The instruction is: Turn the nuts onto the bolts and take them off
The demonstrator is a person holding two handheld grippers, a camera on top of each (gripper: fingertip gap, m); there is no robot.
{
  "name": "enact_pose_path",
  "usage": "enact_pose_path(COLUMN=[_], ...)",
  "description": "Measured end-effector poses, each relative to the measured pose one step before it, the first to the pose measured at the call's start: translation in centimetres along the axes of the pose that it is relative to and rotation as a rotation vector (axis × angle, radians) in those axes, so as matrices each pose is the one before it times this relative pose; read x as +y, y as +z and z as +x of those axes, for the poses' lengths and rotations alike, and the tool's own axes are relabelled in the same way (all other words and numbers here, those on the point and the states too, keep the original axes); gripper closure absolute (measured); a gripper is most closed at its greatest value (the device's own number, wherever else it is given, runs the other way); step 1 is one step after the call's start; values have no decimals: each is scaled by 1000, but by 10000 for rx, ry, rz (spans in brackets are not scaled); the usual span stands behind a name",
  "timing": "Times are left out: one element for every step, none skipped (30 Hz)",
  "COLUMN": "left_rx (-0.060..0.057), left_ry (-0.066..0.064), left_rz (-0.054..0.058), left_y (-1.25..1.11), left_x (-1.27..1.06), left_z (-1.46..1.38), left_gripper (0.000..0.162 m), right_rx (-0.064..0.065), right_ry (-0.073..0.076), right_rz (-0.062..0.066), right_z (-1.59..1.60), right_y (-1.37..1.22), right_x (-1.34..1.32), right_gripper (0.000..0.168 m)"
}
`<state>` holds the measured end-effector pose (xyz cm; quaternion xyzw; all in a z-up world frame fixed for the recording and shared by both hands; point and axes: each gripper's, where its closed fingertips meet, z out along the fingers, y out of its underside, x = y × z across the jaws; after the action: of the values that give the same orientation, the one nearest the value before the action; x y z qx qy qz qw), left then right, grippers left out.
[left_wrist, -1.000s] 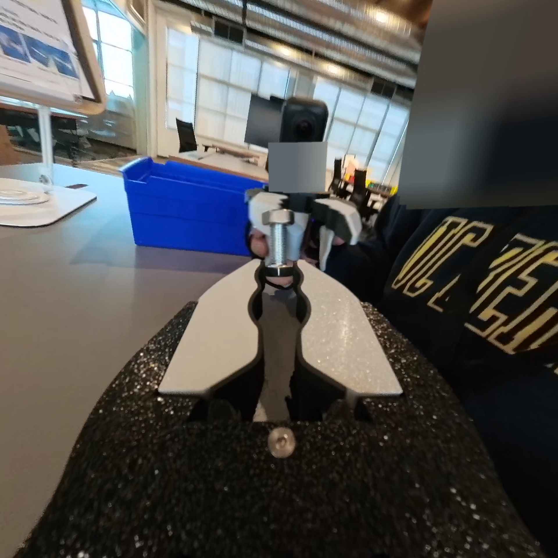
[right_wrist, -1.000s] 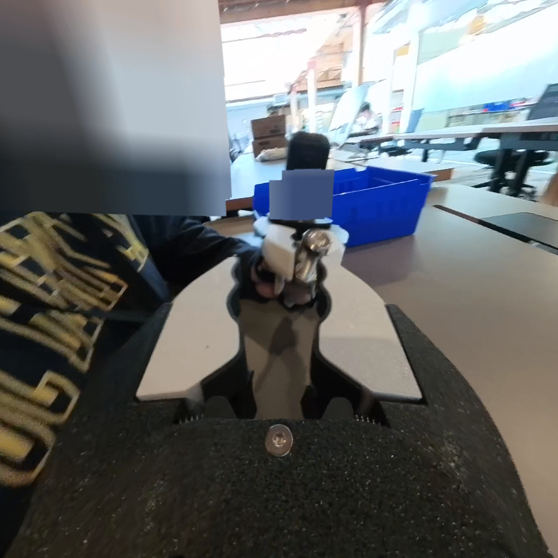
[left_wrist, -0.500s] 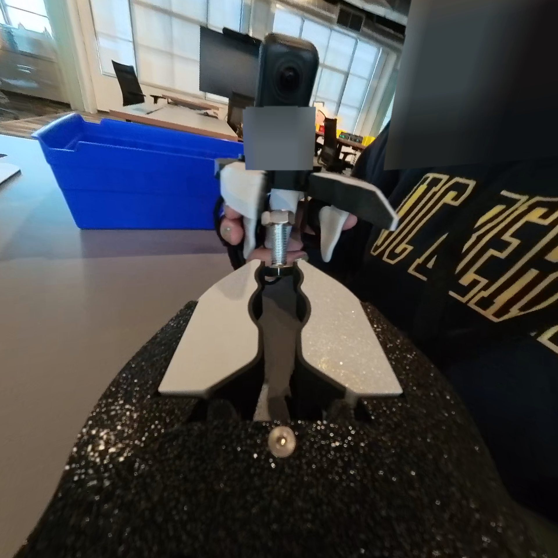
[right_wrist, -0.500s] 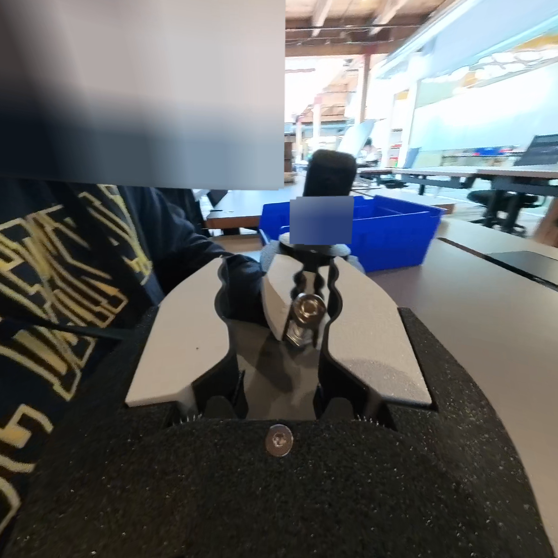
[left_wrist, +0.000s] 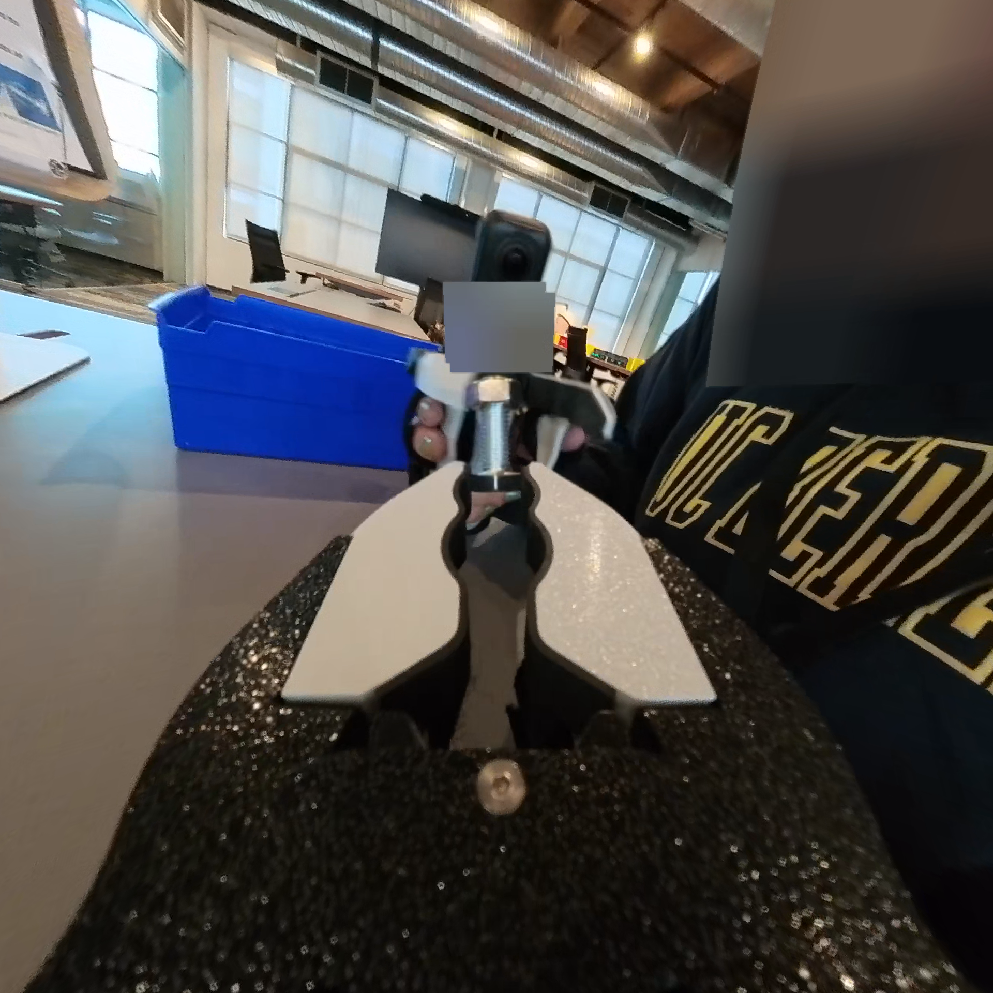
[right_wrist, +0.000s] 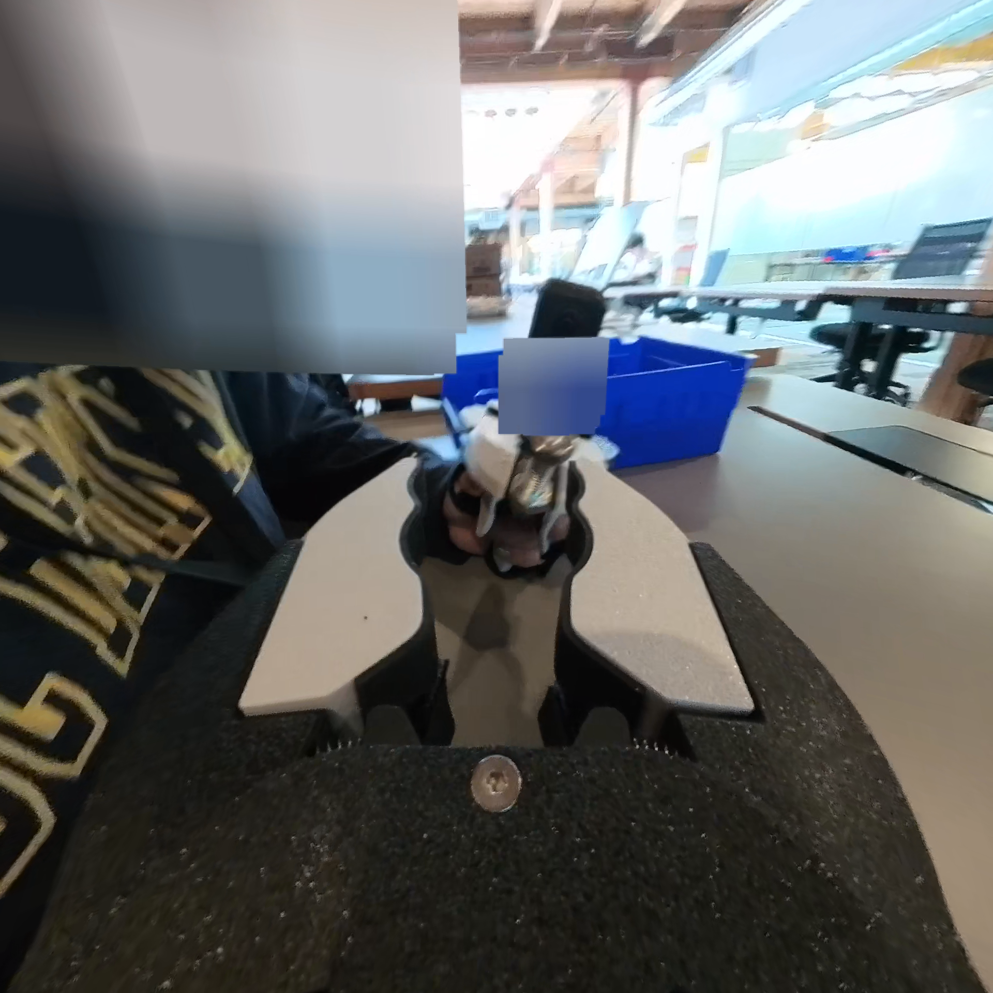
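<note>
The left gripper [left_wrist: 493,486] is nearly closed, its two white fingers pinched on the lower tip of a silver bolt [left_wrist: 491,436]. The bolt stands upright, hex head on top, threaded shank running down into the fingertips. A nut cannot be made out separately: the ring at the bolt's lower end sits right at the fingertips and is partly hidden.

The right gripper [right_wrist: 497,502] has its fingers apart, a clear gap between them. In the right wrist view the bolt [right_wrist: 537,478] appears in that gap near the tips, motion-blurred, and whether the fingers touch it cannot be told. In the left wrist view the right gripper [left_wrist: 510,400] faces the camera just behind the bolt's head, held by a bare hand [left_wrist: 430,430], with a black camera [left_wrist: 513,252] on top.

Beyond the grippers, on the grey table [left_wrist: 134,537], stands a blue plastic bin [left_wrist: 279,397] with a stepped wall. It is farther off and to the left in the left wrist view; its inside is not visible there. From the right wrist view the bin [right_wrist: 677,408] shows an inner divider, and contents cannot be seen.

To the right in the left wrist view is a person's dark sweatshirt [left_wrist: 806,510] with yellow outlined lettering. At far left a framed sign [left_wrist: 37,96] with blue printing stands on the table.
</note>
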<state>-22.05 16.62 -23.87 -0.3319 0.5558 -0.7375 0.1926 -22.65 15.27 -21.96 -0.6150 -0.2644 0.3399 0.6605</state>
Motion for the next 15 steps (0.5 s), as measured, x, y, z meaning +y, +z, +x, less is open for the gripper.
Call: enact_pose_path(left_rx=[62,72,46,54,59,56,33,30,34,28,-12,-53,-58,-74,-96], left_ry=[15,40,73,80,57,37,33,28,14,11,21,8,-6,-28,-64], left_rz=[-174,-220,-202,-163,-130,-109,-90,-73,-40,-3,37,92,143,194,272], left_y=[154,208,216,174,147,132,104,72,52,0,-28,-82,-136,-174,-254], left_x=[227,277,262,210,170,150,116,93,54,11,-44,-112,-165,-237,-335], left_z=[93,132,132,152,151,130,90,63,65,56,2,-44,-84,-116,-193], left_gripper=[145,145,145,145,146,145,145,145,145,145,145,145,145,145,145], right_rx=[186,152,113,-54,-137,-171,-140,-123,-108,-73,27,0,29,18,16], right_ry=[193,155,82,-5,-37,-62,-87,-113,-111,-94,-83,-48,36,100,111], right_rz=[257,212,138,53,-14,-73,-124,-128,-98,-68,-21,-18,-54,-84,-16], right_z=[323,237,98,-210,-388,-458,-408,-368,-321,-233,-12,36,169,213,233], right_y=[-5,96,190,269,328,344,333,295,224,149,23,-112,-176,-233,-290], right_x=[-298,-194,-86,68,155,224,260,241,209,158,68,11,17,67,-15], right_gripper=[115,111,107,106,105,105,105,105,106,106,106,107,106,107,108])
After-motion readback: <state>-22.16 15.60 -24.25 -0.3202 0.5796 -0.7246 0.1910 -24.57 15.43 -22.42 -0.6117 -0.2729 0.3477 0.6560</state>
